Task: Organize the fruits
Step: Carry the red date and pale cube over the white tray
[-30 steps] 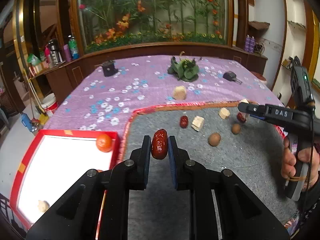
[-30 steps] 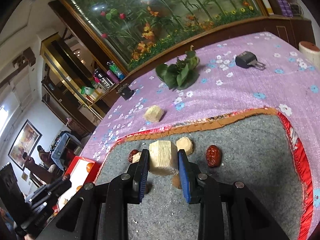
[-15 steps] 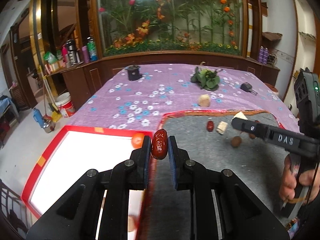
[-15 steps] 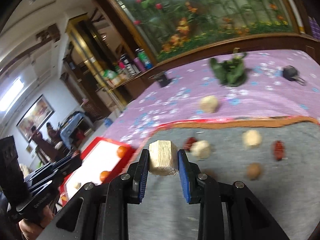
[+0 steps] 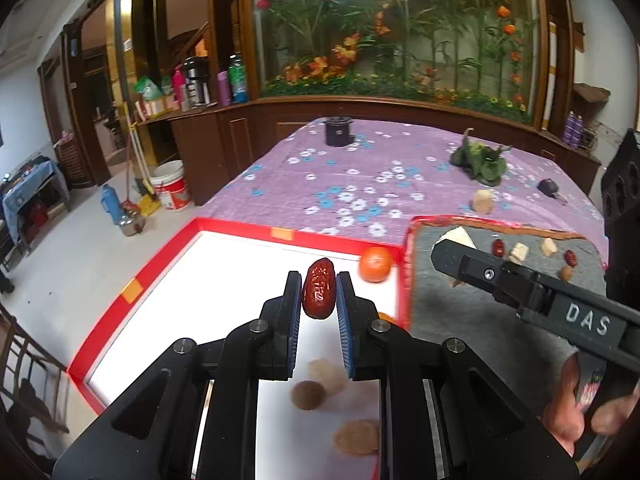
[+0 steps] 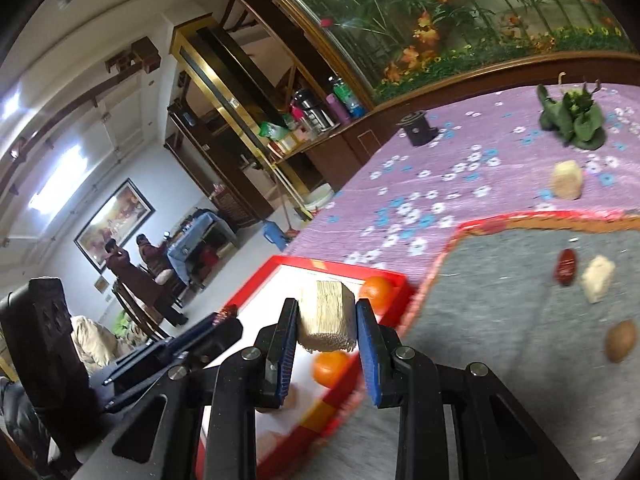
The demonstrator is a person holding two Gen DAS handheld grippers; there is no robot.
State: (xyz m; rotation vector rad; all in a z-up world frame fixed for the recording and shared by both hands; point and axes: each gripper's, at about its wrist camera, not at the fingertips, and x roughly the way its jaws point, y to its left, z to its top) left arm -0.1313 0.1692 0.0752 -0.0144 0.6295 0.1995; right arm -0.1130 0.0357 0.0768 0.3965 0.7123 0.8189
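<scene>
My left gripper (image 5: 318, 294) is shut on a red date (image 5: 318, 294) and holds it above the white inside of the red-rimmed tray (image 5: 224, 226). The tray holds an orange (image 5: 375, 264), a brown nut (image 5: 308, 395) and pale pieces (image 5: 356, 436). My right gripper (image 6: 327, 322) is shut on a pale sugarcane chunk (image 6: 327, 320) over the tray's right rim (image 6: 344, 384), with two oranges (image 6: 330, 368) below it. The right gripper also shows in the left wrist view (image 5: 452, 254), above the grey mat (image 5: 460, 320).
On the grey mat (image 6: 500, 340) lie a red date (image 6: 566, 267), a pale chunk (image 6: 597, 283) and a brown nut (image 6: 620, 340). The purple flowered cloth (image 5: 360, 184) carries another pale chunk (image 5: 483, 201), a leafy green bundle (image 5: 478, 160) and a black cylinder (image 5: 338, 131).
Both grippers have swung left, from over the grey mat to over the red tray, each still holding its piece. The tray now fills the near view.
</scene>
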